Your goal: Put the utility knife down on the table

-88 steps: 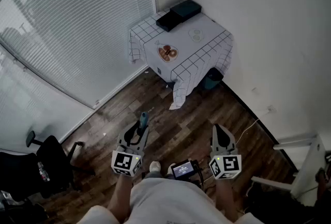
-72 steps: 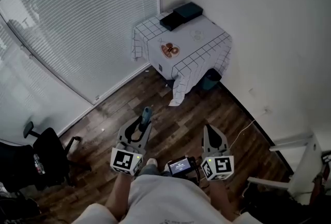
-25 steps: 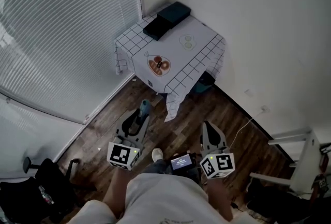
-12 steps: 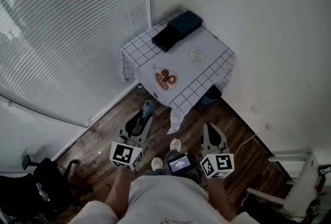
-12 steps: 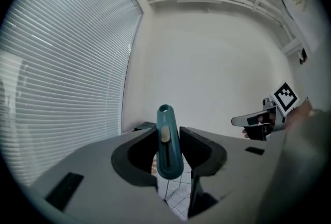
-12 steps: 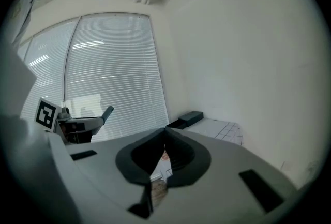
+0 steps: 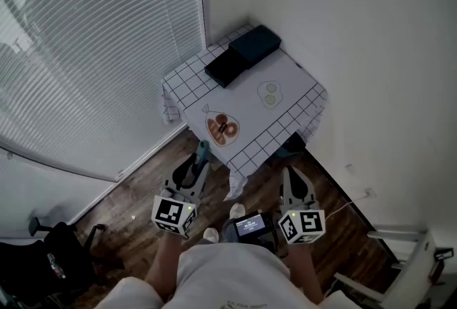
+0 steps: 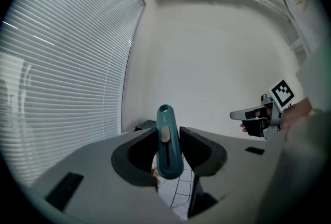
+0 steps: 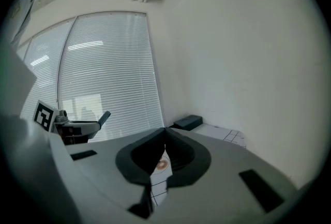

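Note:
A teal utility knife (image 7: 201,151) sticks forward out of my left gripper (image 7: 194,166), which is shut on its handle. In the left gripper view the knife (image 8: 166,141) stands upright between the two dark pads, slider facing the camera. My right gripper (image 7: 289,174) is held level beside the left one, jaws shut together with nothing in them; its own view shows the tips (image 9: 164,132) meeting. A small table (image 7: 246,111) with a white grid-pattern cloth stands in the room's corner just ahead of both grippers.
On the table are a black box (image 7: 225,68), a dark teal box (image 7: 255,45), a round brown motif (image 7: 222,127) and a pale green one (image 7: 270,92). A dark bin (image 7: 289,146) sits under the table. Window blinds (image 7: 93,51) fill the left; a chair (image 7: 50,257) is at lower left.
The person has walked toward the corner table, which now lies closer, just beyond the gripper tips. Both grippers travelled forward with them; the knife stays held in the left one.

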Demonstrator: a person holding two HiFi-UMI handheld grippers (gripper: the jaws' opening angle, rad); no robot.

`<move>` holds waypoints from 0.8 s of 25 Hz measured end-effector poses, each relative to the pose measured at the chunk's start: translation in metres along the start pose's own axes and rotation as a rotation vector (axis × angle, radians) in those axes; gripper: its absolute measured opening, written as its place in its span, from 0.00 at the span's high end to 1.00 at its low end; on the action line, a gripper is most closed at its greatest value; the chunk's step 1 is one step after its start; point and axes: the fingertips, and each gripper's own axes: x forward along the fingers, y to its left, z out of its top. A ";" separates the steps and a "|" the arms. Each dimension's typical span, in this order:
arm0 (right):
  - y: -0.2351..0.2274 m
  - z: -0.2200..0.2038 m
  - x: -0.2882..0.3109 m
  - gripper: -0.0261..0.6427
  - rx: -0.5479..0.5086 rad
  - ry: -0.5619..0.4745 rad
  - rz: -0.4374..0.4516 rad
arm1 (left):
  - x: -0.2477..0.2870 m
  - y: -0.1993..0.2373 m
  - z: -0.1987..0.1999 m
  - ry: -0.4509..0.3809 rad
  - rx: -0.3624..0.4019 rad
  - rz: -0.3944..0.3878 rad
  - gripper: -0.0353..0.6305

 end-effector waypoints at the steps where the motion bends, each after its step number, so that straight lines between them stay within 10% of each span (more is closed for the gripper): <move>1: -0.004 0.000 0.004 0.95 0.002 0.003 0.002 | 0.005 0.000 -0.001 0.007 0.001 0.001 0.73; 20: -0.052 0.011 0.056 0.95 0.035 -0.003 0.027 | 0.073 -0.004 0.015 0.034 0.048 -0.020 0.73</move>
